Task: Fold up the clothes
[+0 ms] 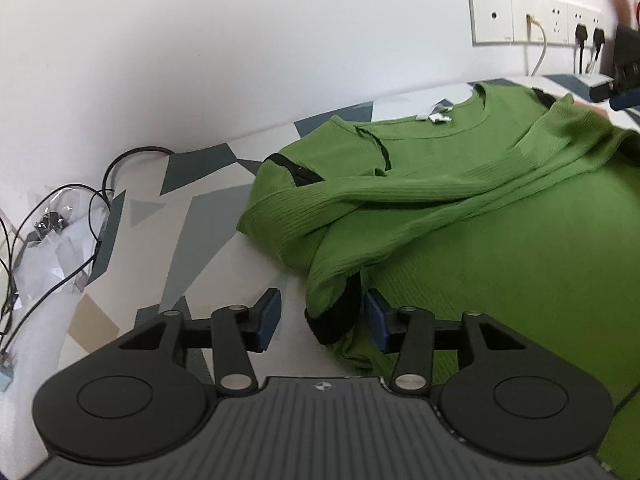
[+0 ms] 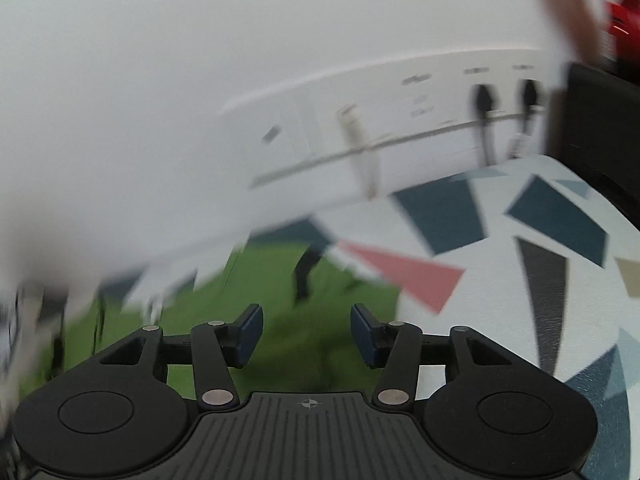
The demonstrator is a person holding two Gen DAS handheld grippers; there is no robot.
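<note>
Green ribbed sweater (image 1: 500, 240) lies spread on the table's patterned cloth (image 1: 208, 216), a white cover printed with grey, teal, tan and pink triangles, set against a white wall (image 1: 240, 40). The neckline, with a small white label inside it, points toward the wall. One long sleeve (image 1: 420, 208) is folded across the body, running from the far shoulder down to a black cuff (image 1: 336, 316) near the garment's lower left edge. A black patch marks the near shoulder.

The left gripper (image 1: 322, 318) hovers low over that cuff with its jaws parted. The cuff sits in the gap, close against the right blue pad, while the left pad stands clear of the fabric, so nothing is clamped.

The right gripper (image 2: 307, 334) also has its jaws spread apart, with green fabric (image 2: 280, 320) beneath and nothing pinched between the pads. Its view is heavily motion-blurred. The patterned cloth fills the right side of that picture.

A row of wall sockets (image 1: 536, 16) sits above the table's far edge, with two black plugs and a white cable in them. Loose black cables (image 1: 80, 216) and a clear plastic bag lie at the table's left end.
</note>
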